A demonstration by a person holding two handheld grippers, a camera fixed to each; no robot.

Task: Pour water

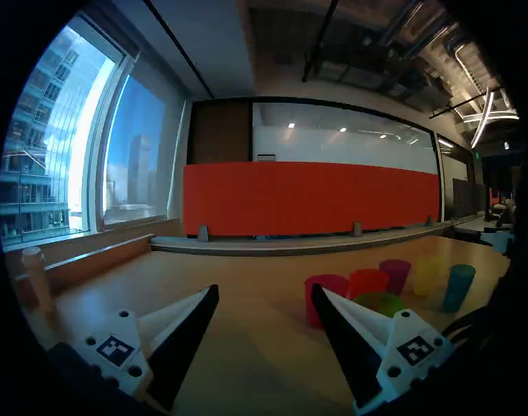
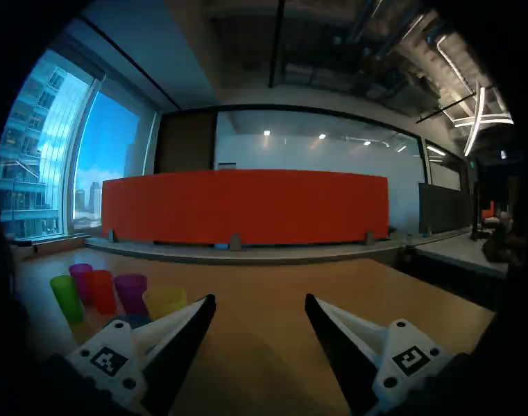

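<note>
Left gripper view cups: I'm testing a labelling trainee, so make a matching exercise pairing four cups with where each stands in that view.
Things:
1. teal cup
2. green cup
3. yellow cup
4. pink cup

Places:
A. leftmost of the group
B. between the purple cup and the teal one
C. rightmost of the group
D. just in front of the red cup

Pairs: 1-C; 2-D; 3-B; 4-A.
</note>
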